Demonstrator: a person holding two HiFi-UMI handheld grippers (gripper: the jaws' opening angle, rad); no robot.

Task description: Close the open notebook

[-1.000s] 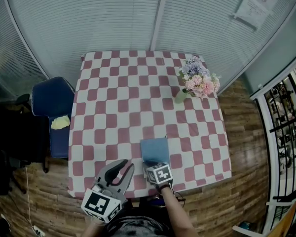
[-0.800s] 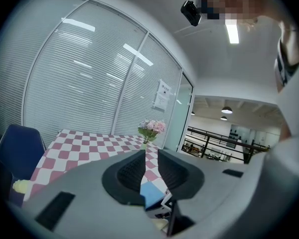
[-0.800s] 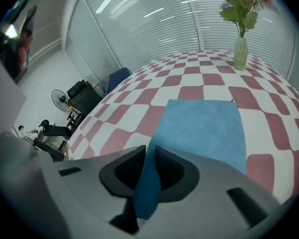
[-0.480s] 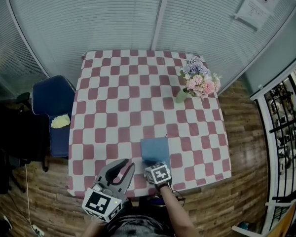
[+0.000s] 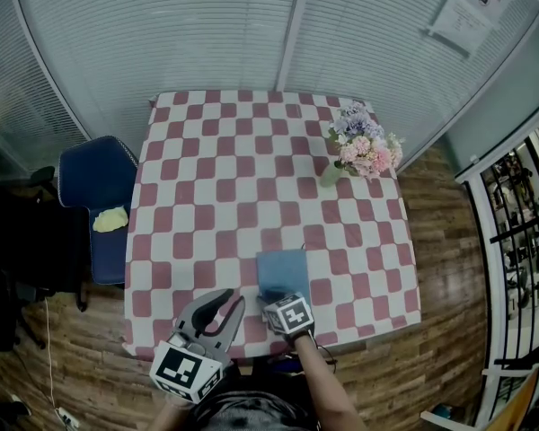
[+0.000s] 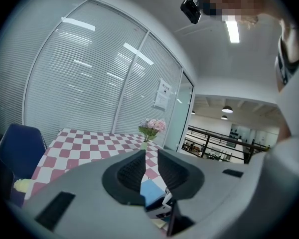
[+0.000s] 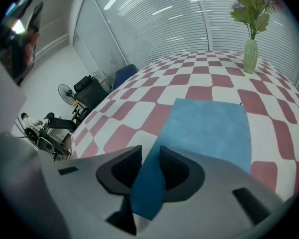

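— Where is the notebook (image 5: 282, 275)?
— Lower centre of the table (image 5: 207, 196), shut. Its near edge lies between my right tongs (image 7: 150, 153), whose jaws have just been opening and now sit loose. My left tongs (image 5: 234, 299) are further off, jaws apart and empty.

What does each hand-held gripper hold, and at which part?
Nothing. The right hand-held gripper has just been opening its jaws around the near edge of the blue notebook; the left hand-held gripper is empty.

Checked table (image 5: 207, 151) before slatted blinds (image 5: 162, 34), blue chair (image 5: 94, 182) beside it, wooden floor (image 5: 440, 357)
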